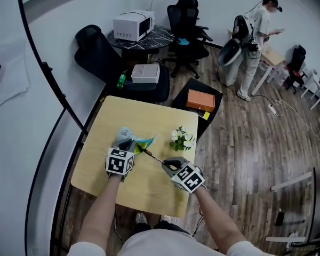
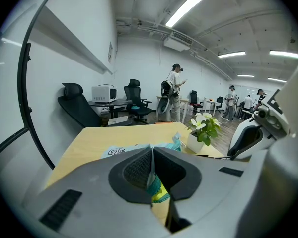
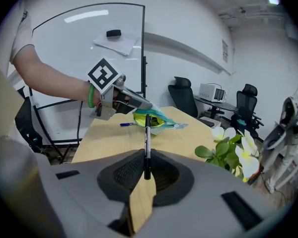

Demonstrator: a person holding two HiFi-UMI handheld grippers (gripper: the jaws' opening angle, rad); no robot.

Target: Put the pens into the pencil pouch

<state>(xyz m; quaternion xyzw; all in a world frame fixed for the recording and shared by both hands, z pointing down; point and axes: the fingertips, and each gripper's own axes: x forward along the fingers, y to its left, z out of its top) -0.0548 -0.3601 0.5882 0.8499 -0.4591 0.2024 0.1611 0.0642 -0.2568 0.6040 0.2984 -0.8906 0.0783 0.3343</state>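
Your L gripper point(image 1: 131, 145): jaws closed on pouch point(image 1: 143, 141) edge; your R gripper point(image 1: 169, 165): jaws pinch pen point(image 1: 153, 156) by rear end; tip just at pouch's open mouth.

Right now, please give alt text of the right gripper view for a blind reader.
The right tongs grip a black pen, aimed at the open mouth of a turquoise pouch that the left tongs pinch. A blue pen lies on the table beside it.

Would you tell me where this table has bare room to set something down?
Free: the far table strip beyond the pencil pouch and potted plant. Crowded: the middle, where the left gripper, right gripper and pen meet.
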